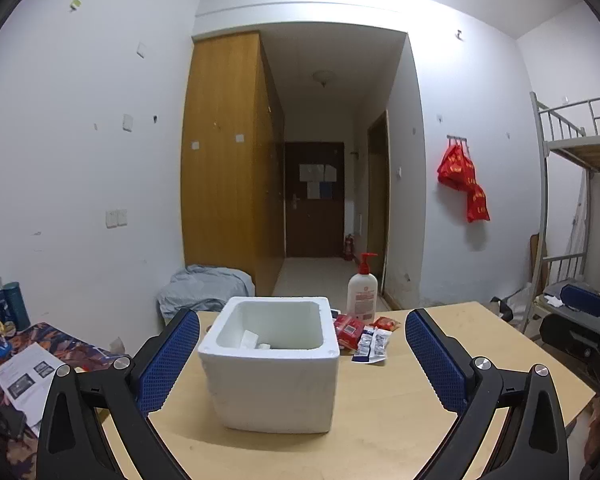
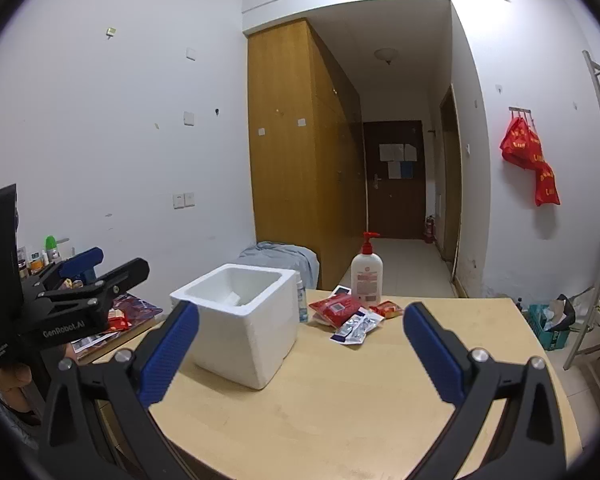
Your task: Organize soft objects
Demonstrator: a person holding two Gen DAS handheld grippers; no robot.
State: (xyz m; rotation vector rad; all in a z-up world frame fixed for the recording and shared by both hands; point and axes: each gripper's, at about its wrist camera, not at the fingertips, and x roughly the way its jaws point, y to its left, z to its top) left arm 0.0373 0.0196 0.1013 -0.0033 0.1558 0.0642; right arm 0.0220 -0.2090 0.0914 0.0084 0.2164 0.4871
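Soft packets seen lying in small pile on far part of wooden bench, just right of white foam box, in front of pump bottle. Red packet and silver-blue sachets made out among them. Small white pieces seen inside box. Left gripper held wide open around box, nothing gripped. Right gripper likewise spread wide, jaws empty, above bench.
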